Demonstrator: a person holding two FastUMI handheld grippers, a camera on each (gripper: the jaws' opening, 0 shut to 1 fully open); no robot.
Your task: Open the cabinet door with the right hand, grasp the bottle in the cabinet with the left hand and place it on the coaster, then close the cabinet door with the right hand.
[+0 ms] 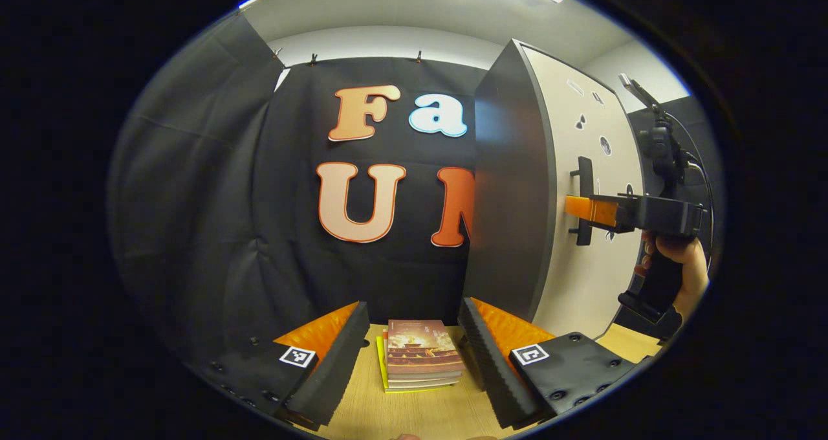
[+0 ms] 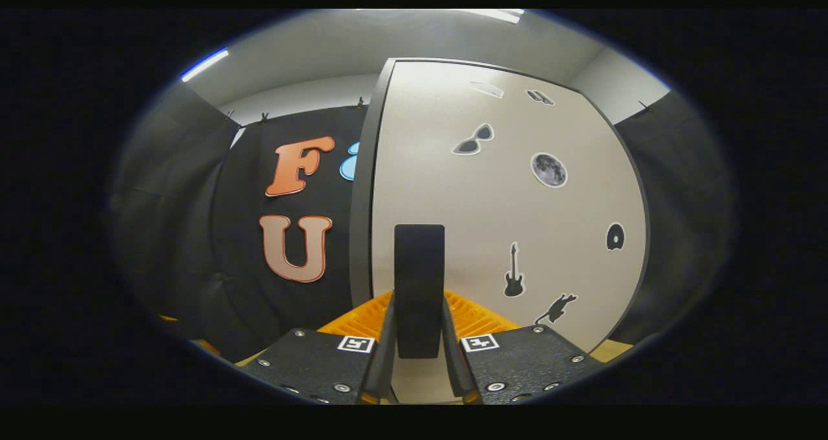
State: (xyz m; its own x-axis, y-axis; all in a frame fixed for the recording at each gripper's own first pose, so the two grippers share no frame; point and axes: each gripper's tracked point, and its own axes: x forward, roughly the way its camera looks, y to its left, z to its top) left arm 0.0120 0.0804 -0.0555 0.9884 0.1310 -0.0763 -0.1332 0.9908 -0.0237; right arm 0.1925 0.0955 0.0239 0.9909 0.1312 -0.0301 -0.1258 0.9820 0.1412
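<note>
The cabinet door [image 2: 504, 207], decorated with small stickers, is gripped at its handle [image 2: 419, 285] by the right gripper [image 2: 419, 336], jaws clamped. Left of the cabinet, the left gripper [image 1: 414, 356] is held with jaws apart above stacked books [image 1: 420, 356] on the wooden table [image 1: 414, 414].

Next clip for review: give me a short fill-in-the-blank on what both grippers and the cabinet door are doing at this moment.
1. The right gripper is shut on the door's ____.
2. The left gripper is ____, holding nothing.
3. A stack of ____ lies on the table beyond the left gripper's fingers.
4. The cabinet door carries a guitar-shaped ____.

Missing words: handle; open; books; sticker
</note>
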